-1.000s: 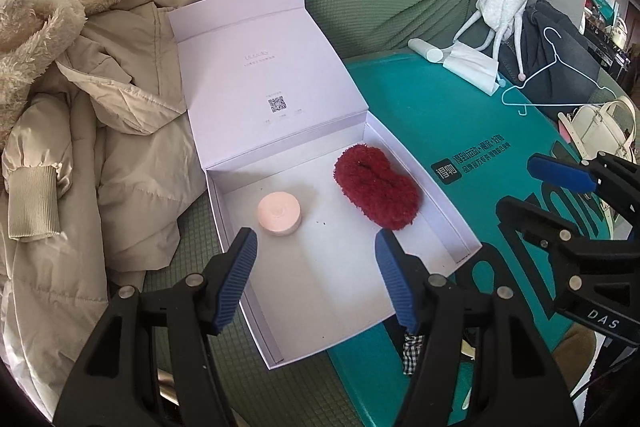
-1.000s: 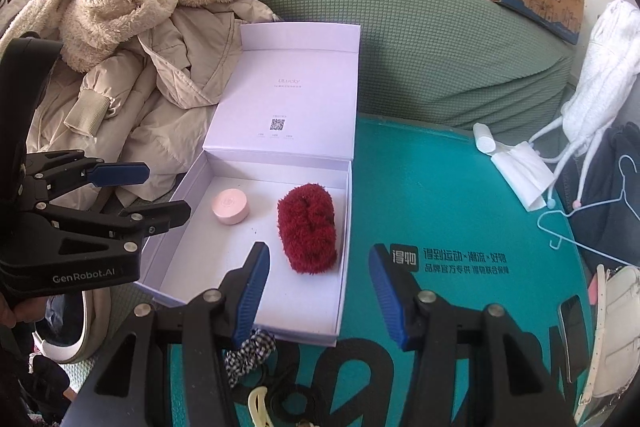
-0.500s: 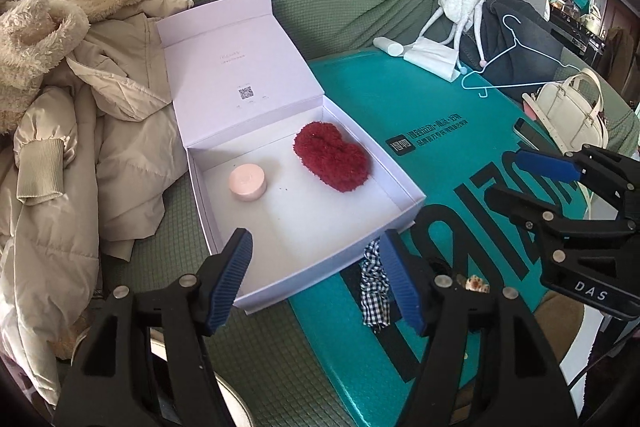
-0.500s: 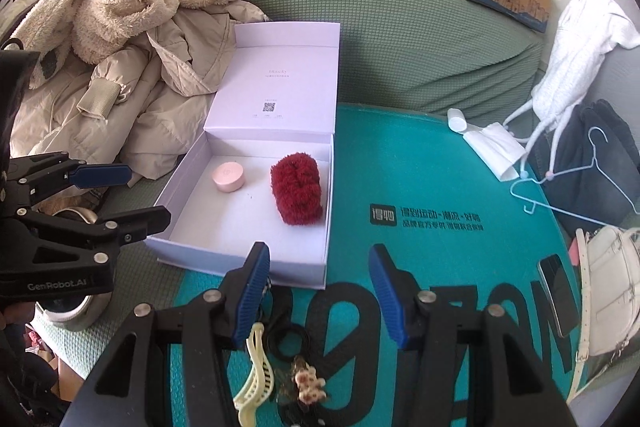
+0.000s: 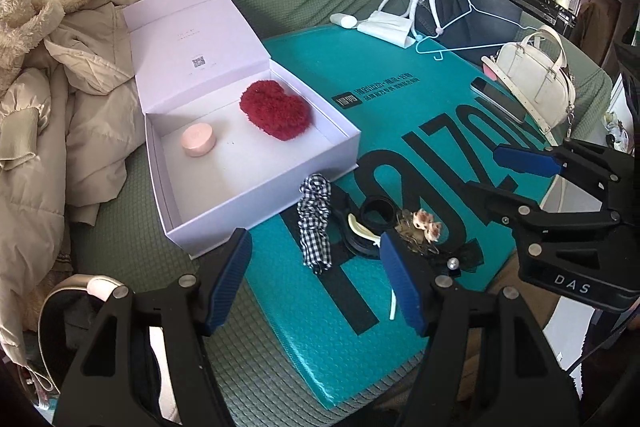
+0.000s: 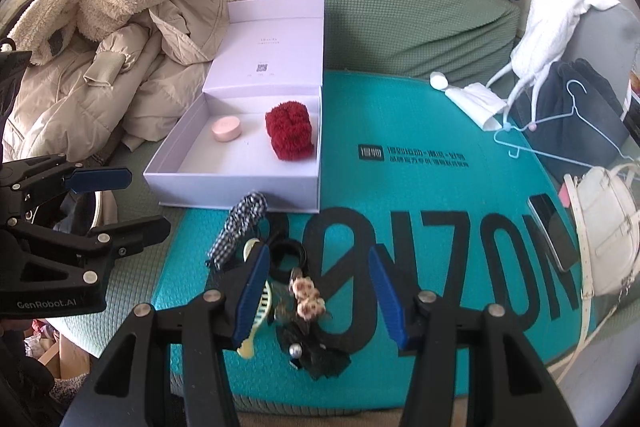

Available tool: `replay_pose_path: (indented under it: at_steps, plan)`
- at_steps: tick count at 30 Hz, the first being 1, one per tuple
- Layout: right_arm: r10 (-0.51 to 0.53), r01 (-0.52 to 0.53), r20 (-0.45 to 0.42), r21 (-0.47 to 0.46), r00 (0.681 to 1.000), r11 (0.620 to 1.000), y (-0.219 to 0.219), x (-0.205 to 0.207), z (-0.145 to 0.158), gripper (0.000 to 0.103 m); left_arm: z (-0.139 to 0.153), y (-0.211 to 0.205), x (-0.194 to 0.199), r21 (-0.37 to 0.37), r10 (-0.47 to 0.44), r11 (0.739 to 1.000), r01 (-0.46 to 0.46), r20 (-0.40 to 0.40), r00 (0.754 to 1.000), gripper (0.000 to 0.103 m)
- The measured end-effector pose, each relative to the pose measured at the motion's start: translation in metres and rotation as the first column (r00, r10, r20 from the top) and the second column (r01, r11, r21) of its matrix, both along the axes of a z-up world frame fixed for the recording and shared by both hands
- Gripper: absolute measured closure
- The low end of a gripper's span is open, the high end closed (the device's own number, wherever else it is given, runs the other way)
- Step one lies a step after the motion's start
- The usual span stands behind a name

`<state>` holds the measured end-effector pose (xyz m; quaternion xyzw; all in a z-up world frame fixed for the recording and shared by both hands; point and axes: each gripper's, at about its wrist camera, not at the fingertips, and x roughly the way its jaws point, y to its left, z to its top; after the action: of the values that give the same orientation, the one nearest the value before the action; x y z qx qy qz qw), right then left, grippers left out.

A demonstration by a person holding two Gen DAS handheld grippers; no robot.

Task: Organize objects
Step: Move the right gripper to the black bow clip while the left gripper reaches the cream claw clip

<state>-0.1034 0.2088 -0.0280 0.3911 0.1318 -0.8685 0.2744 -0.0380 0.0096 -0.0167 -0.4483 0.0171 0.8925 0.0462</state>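
At the far left a beige coat (image 6: pixel 132 59) lies heaped on the green sofa (image 6: pixel 384 11). Beside it the lilac box (image 6: pixel 236 183) stands open, lid tipped back, half on the sofa and half on the teal mat (image 6: pixel 420 187). Inside it sit a pink round case (image 6: pixel 226 129) at the left and a red fluffy scrunchie (image 6: pixel 290 130) at the right, apart from each other.

Just in front of the box, on the mat, is a small heap: a black-and-white checked scrunchie (image 5: pixel 316 223), a cream hair claw clip (image 6: pixel 256 319), black hair ties (image 5: pixel 376 213), a flowered clip (image 6: pixel 307 297) and a black bow with a pearl (image 6: pixel 316 355).

The left claw (image 5: pixel 316 283) hovers released above the checked scrunchie, its jaws having just been opening, nothing between them. The right claw (image 6: pixel 320 295) hangs released over the flowered clip, touching nothing.

Further right lie a phone (image 6: pixel 554 237), a white handbag (image 6: pixel 608 227) and a blue hanger (image 6: pixel 560 123).
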Motion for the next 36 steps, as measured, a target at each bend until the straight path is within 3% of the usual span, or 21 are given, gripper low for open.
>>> replay_pose_path:
  at_steps: [9,14,25,36]
  plan:
    - [-0.024,0.023,0.048,0.008,0.999,1.0,0.012,0.017,-0.025,0.051,-0.02,0.011,0.012,0.032,-0.043,0.999,0.042,0.028,0.999,0.038]
    - [-0.03,0.03,0.083,0.002,0.996,1.0,0.018,0.023,-0.04,0.044,-0.035,0.013,0.012,0.063,-0.057,0.997,0.054,0.045,0.997,0.038]
    - [-0.065,0.066,0.171,0.002,0.983,0.998,0.033,0.016,-0.076,0.044,-0.077,0.026,0.0,0.134,-0.108,0.987,0.091,0.126,0.986,0.038]
    - [-0.055,0.068,0.238,-0.047,0.97,0.997,0.042,0.009,-0.094,0.044,-0.098,0.035,-0.013,0.176,-0.127,0.979,0.1,0.15,0.981,0.038]
